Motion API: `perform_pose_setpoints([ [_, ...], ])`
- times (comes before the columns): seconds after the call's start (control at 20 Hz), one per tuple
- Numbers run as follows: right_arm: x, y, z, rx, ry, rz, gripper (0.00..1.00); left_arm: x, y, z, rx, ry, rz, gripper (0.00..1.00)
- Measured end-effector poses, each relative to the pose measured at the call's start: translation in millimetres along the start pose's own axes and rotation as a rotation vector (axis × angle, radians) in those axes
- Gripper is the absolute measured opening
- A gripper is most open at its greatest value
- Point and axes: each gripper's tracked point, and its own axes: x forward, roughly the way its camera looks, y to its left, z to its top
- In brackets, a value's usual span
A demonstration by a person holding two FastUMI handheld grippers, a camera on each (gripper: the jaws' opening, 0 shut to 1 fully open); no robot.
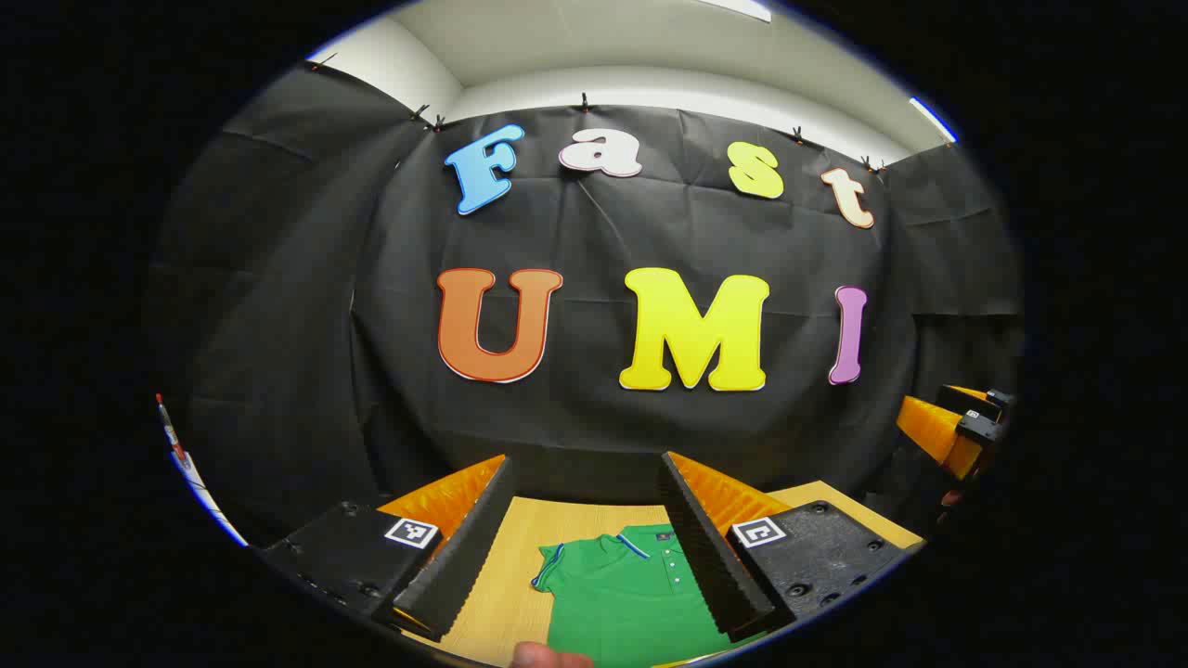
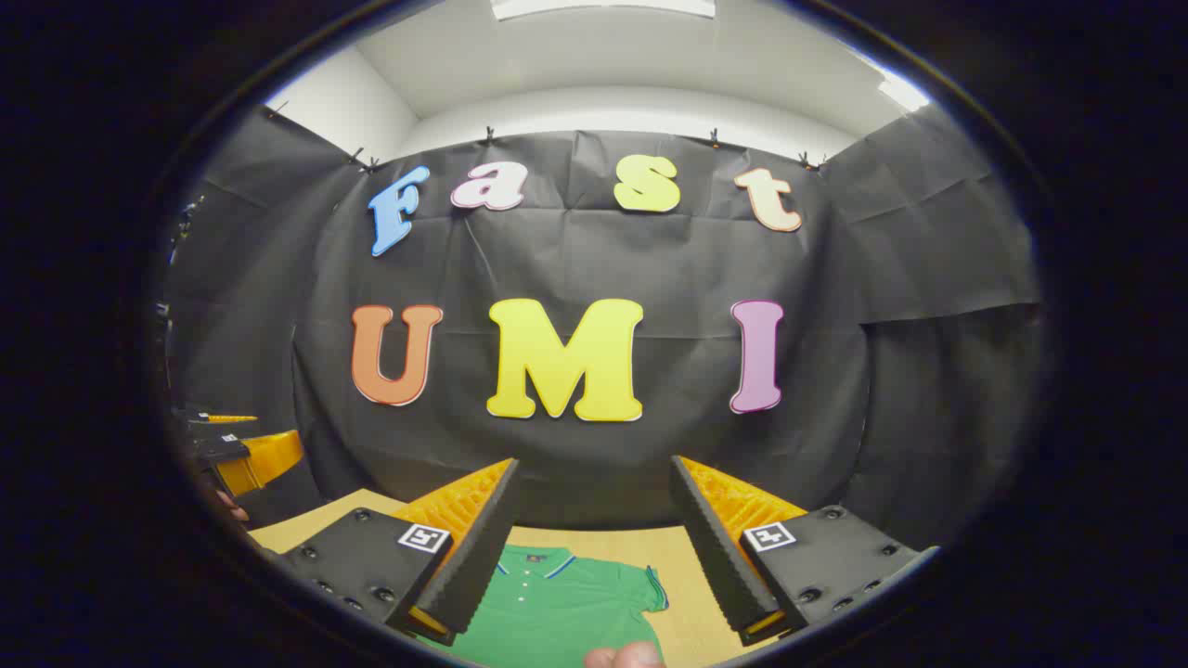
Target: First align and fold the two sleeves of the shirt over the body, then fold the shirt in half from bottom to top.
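Observation:
A green polo shirt with blue-trimmed collar and sleeve cuffs lies flat on a light wooden table, collar toward the wall. In the left gripper view its left short sleeve spreads out to the side. My left gripper hangs above it, open, nothing between its fingers. In the right gripper view the shirt shows its other sleeve spread out. My right gripper is open above it too. A fingertip shows at the bottom edge of each view.
The black cloth wall stands close behind the table's far edge. The other gripper shows at the right edge of the left gripper view, and the left one at the left edge of the right gripper view. Bare table lies beside each sleeve.

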Motion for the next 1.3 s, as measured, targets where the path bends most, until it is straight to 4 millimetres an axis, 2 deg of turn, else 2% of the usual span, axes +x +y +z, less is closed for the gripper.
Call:
perform_pose_setpoints([
  [0.15, 3, -4, -1, 0.002, 0.005, -0.018, 0.97, 0, 6, 2, 0.011, -0.004, 0.004, 0.99],
  [0.2, 4, -6, -2, 0.001, 0.008, -0.022, 1.0, 1, 6, 1, 0.01, -0.003, 0.004, 0.99],
  [0.3, 7, -6, -2, 0.004, 0.012, -0.025, 0.97, 2, 6, 4, 0.009, -0.011, 0.003, 0.99],
  [0.75, 9, -5, -4, 0.007, 0.032, -0.014, 0.97, 5, -2, -1, 0.001, -0.015, -0.018, 0.99],
  [1.1, 9, -21, -23, -0.018, 0.082, -0.009, 0.99, 9, -12, -17, -0.007, 0.027, -0.034, 0.99],
  [1.3, 25, -34, -40, -0.031, 0.137, 0.016, 0.97, 13, -17, -25, -0.005, 0.039, -0.031, 0.99],
])
